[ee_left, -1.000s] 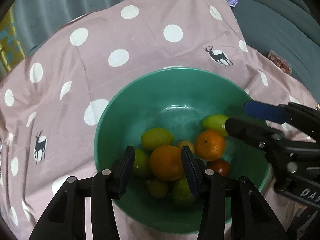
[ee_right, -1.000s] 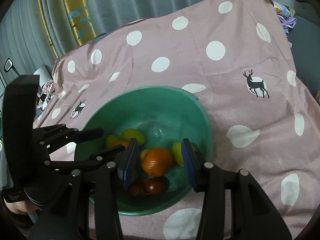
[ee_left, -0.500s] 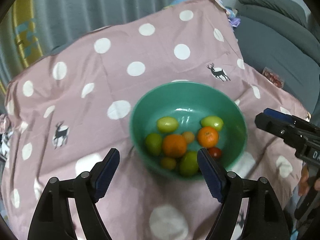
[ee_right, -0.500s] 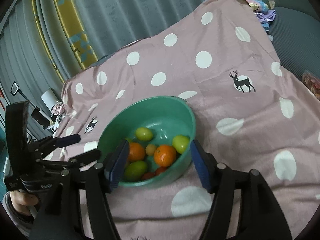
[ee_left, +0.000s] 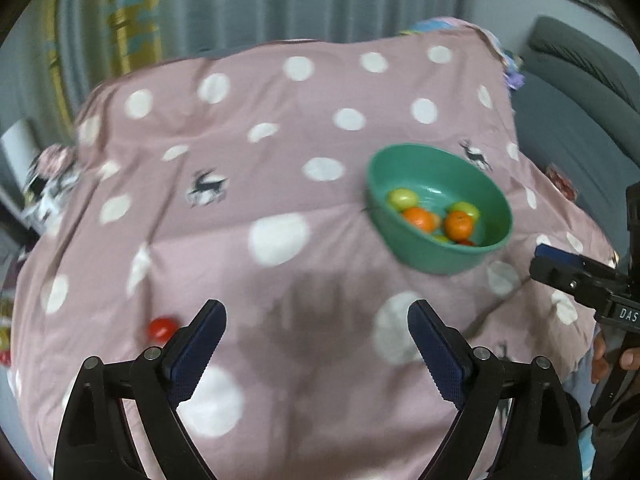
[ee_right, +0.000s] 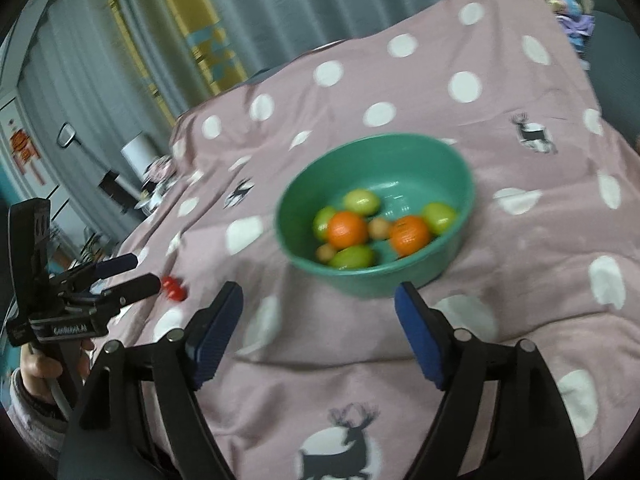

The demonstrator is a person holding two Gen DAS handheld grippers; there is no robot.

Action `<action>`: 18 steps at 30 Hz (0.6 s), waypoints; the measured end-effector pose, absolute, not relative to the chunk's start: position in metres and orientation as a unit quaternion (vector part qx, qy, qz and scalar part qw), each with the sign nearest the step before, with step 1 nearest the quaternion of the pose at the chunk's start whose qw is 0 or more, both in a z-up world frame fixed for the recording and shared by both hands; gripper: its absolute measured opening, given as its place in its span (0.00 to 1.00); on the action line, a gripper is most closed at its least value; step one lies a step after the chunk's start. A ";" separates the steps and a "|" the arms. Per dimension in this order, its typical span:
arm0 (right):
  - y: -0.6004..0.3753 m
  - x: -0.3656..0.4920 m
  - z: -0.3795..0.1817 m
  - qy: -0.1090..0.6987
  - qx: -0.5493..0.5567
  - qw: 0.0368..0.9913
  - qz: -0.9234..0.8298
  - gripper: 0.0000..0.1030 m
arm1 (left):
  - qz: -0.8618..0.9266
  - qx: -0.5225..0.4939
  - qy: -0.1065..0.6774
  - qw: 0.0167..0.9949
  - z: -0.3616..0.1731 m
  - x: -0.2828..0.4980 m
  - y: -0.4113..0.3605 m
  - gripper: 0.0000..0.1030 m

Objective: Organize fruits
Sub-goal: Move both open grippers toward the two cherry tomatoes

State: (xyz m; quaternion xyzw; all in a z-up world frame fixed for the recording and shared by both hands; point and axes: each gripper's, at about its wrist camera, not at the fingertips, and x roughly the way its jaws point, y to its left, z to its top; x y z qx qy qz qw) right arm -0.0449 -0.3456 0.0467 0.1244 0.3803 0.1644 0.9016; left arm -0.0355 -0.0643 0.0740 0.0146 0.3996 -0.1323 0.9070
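Observation:
A green bowl [ee_left: 432,256] [ee_right: 372,280] stands on the pink polka-dot cloth [ee_left: 280,160]. It holds two oranges [ee_right: 347,230] and several green and yellowish fruits [ee_right: 362,202]. One red tomato [ee_left: 160,328] [ee_right: 174,288] lies loose on the cloth, left of the bowl. My left gripper [ee_left: 316,344] [ee_right: 144,270] hovers over bare cloth with the tomato just outside its left finger. Its jaws are opening, with nothing between them. My right gripper [ee_right: 320,320] [ee_left: 538,260] sits back from the bowl's near side. Its jaws are opening too and hold nothing.
A grey sofa [ee_left: 580,120] borders the cloth on the right. Grey curtains [ee_left: 280,0] hang behind. Small clutter and a white roll [ee_right: 136,152] sit beyond the cloth's left edge. A person's hand [ee_right: 36,364] holds the left gripper's handle.
Both grippers have drawn back from the bowl and their jaws have spread wider. The left one has swung left, and the loose tomato has come into view.

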 end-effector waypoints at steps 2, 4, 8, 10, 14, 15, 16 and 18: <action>-0.334 -0.047 0.045 0.386 0.119 0.897 0.182 0.79 | -0.120 0.001 0.398 0.910 0.073 -0.044 -0.044 0.90; -0.320 -0.048 0.044 0.391 0.109 0.892 0.201 0.83 | -0.109 -0.011 0.398 0.911 0.069 -0.054 -0.026 0.93; -0.296 -0.050 0.039 0.403 0.090 0.883 0.224 0.84 | -0.096 -0.022 0.403 0.910 0.059 -0.073 0.003 0.94; -0.286 -0.050 0.036 0.411 0.086 0.876 0.236 0.84 | -0.097 -0.032 0.409 0.907 0.051 -0.081 0.014 0.95; -0.268 -0.047 0.026 0.429 0.082 0.863 0.254 0.84 | -0.098 -0.044 0.424 0.899 0.034 -0.091 0.030 0.95; -0.263 -0.046 0.023 0.435 0.085 0.858 0.261 0.84 | -0.104 -0.051 0.425 0.898 0.031 -0.092 0.033 0.95; -0.259 -0.046 0.021 0.440 0.088 0.853 0.267 0.84 | -0.106 -0.056 0.425 0.897 0.030 -0.093 0.035 0.95; -0.247 -0.043 0.015 0.452 0.087 0.844 0.276 0.84 | -0.112 -0.067 0.424 0.896 0.027 -0.092 0.038 0.95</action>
